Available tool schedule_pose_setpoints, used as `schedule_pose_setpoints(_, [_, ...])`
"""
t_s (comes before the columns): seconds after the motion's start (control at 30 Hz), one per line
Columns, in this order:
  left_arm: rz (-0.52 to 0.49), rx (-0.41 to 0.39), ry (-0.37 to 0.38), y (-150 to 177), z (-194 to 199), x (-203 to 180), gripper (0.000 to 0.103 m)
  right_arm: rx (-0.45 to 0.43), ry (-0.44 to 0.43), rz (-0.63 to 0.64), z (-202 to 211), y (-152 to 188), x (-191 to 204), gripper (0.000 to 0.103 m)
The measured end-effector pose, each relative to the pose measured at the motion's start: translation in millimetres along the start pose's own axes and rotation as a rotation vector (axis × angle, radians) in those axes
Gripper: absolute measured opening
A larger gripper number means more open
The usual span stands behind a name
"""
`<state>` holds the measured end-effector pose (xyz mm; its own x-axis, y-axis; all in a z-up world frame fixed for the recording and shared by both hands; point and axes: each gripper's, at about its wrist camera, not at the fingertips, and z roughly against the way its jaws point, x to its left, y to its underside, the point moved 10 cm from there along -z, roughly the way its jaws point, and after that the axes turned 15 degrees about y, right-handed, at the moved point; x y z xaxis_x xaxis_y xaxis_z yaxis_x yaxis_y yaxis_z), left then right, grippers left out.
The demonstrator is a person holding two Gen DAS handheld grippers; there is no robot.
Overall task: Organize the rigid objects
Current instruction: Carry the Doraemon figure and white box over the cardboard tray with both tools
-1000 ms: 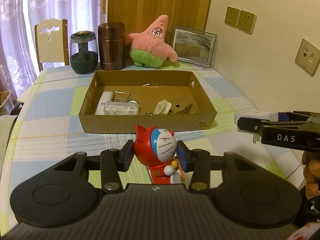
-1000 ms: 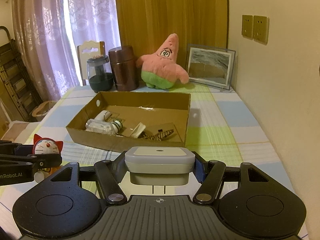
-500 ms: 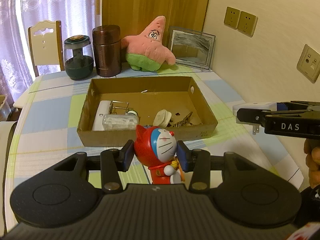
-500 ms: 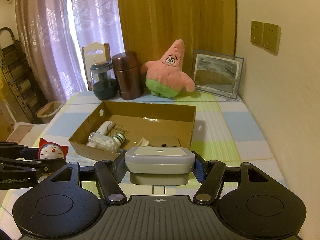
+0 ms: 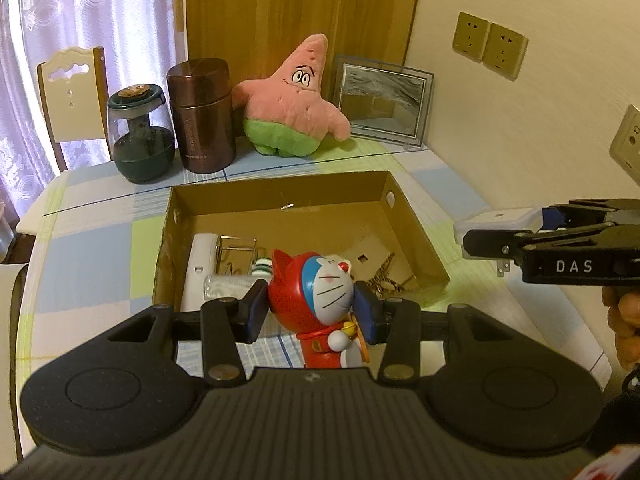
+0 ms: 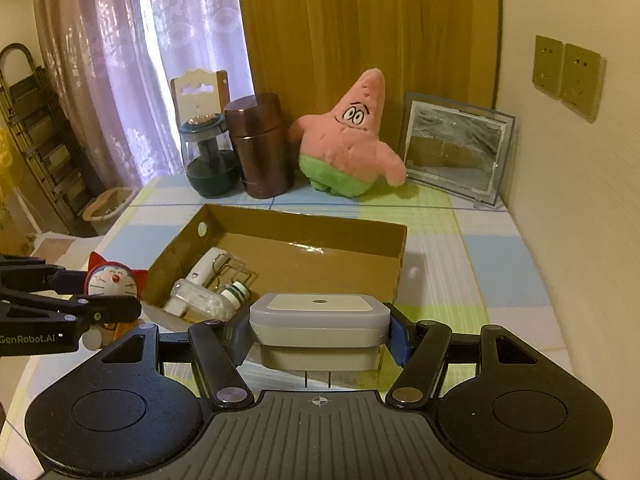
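Nearest, the left gripper [image 5: 310, 312] is clamped on a red Doraemon figurine [image 5: 320, 300], its 2 blue pads pressed against the sides of the head — the toy sits upright between them, lifted clear of the checked tablecloth [image 5: 88, 264] and hanging just in front of the near wall of the cardboard box [image 5: 416, 232]. In the right wrist view the same gripper shows side-on at the left edge, the figurine's face poking up above its black fingers. The right gripper [image 6: 319, 332] grips a white plug-in adapter [image 6: 319, 322] across its width, 2 metal prongs pointing down below the body; it too is held in the air, near the box's front edge.

Beyond both tools lies the open, shallow box, holding a white device [image 5: 198, 260], a clear bottle [image 5: 228, 286] with a green-striped cap, a wire clip [image 5: 236, 250] and some small dark bits at its right side that cannot be made out.

Behind the box, along the table's far edge, stand 4 things in a row: a dark green glass jar [image 5: 138, 136], a brown metal canister [image 5: 202, 116], a pink Patrick Star plush [image 5: 292, 108] and a glass-framed picture [image 5: 384, 102] leaning at the wall. A pale chair back [image 5: 72, 96] and lilac curtains [image 5: 100, 4] sit furthest off.
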<state>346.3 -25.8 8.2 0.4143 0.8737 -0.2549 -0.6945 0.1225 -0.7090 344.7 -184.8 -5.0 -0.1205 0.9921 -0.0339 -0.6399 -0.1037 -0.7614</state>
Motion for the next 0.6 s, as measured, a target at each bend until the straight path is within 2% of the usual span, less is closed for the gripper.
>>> schedule_pose_setpoints(0.3, [-0.016,0.054,0.003,-17,-31,15,0.040,0.029,-0.003,0.033,-30,-14,0,0.062])
schedule_pose_setpoints(0.6, [-0.002,0.104,0.025,-30,-53,25,0.040,0.103,-0.024,0.020,-61,-23,-4,0.062])
